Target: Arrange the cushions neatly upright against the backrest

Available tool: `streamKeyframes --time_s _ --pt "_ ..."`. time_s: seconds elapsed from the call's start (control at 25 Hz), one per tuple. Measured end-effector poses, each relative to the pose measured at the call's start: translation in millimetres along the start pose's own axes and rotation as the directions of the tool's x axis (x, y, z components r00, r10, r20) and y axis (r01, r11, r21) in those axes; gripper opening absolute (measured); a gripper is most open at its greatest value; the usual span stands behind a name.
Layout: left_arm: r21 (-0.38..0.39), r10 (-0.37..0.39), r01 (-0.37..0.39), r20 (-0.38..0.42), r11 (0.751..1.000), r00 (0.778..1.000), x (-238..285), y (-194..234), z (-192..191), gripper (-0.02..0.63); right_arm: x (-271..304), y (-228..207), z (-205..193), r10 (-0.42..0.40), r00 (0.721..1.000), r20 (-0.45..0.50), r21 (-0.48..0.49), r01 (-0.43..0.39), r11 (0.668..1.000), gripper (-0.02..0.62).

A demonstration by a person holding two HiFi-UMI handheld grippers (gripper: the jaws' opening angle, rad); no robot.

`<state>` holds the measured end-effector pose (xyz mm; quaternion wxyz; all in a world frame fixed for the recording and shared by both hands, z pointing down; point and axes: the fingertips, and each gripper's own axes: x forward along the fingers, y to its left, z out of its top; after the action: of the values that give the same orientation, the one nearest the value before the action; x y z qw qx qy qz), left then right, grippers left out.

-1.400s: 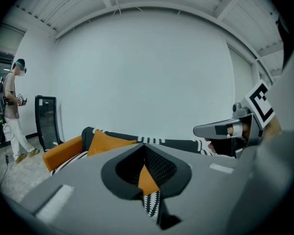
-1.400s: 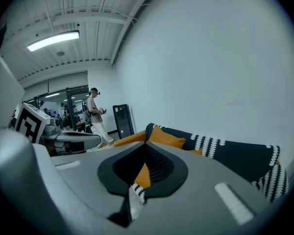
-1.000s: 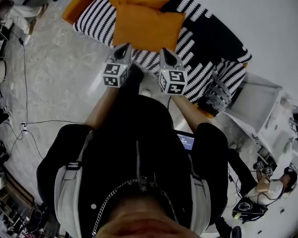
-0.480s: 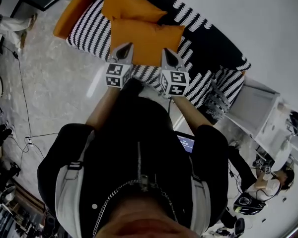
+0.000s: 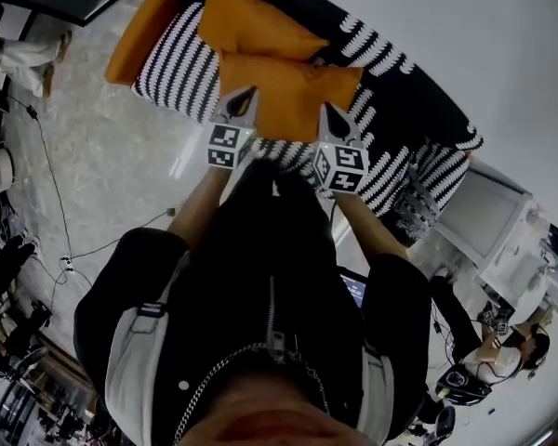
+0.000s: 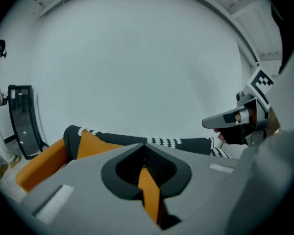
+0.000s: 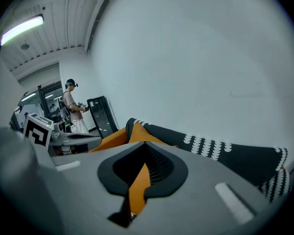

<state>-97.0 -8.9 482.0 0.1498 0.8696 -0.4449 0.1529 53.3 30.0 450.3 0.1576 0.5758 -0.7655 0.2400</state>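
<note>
Only gripper views show left tongs (image 6: 148,192), right tongs (image 7: 137,192) pinching cushion (image 5: 293,96)

1. Pale marbled stone floor (image 5: 121,175), crossed by a thin black cable (image 5: 54,193).
2. Boxy white cabinet (image 5: 484,216) at the right (contents unclear).
3. Standing person in pale clothes (image 7: 73,109), beside a tall black glass-fronted frame (image 7: 102,116).
4. Long ceiling strip light (image 7: 22,28), lit.

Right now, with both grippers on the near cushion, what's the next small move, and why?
Probably lift the near orange cushion and swing it up and back toward the backrest. The left gripper and right gripper are each shut on its near edge, with orange fabric pinched between the jaws. The cushion looks to lie flat on the striped seat, not upright.
</note>
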Motion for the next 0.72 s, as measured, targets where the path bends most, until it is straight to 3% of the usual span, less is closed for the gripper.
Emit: streamKeyframes --time_s 0.4,0.72 --pt "-0.007 0.093 -0.093 -0.017 0.996 0.996 14.5 50.3 -12.1 0.009 44.4 -15.0 -0.4 0.044 0.999 -0.025 0.009 -0.043 0.999 0.003" --pt "0.043 0.239 -0.237 -0.048 0.971 0.97 34.3 135.0 -36.7 0.044 66.1 -45.1 -14.4 -0.031 0.998 -0.045 0.055 0.034 0.998 0.003"
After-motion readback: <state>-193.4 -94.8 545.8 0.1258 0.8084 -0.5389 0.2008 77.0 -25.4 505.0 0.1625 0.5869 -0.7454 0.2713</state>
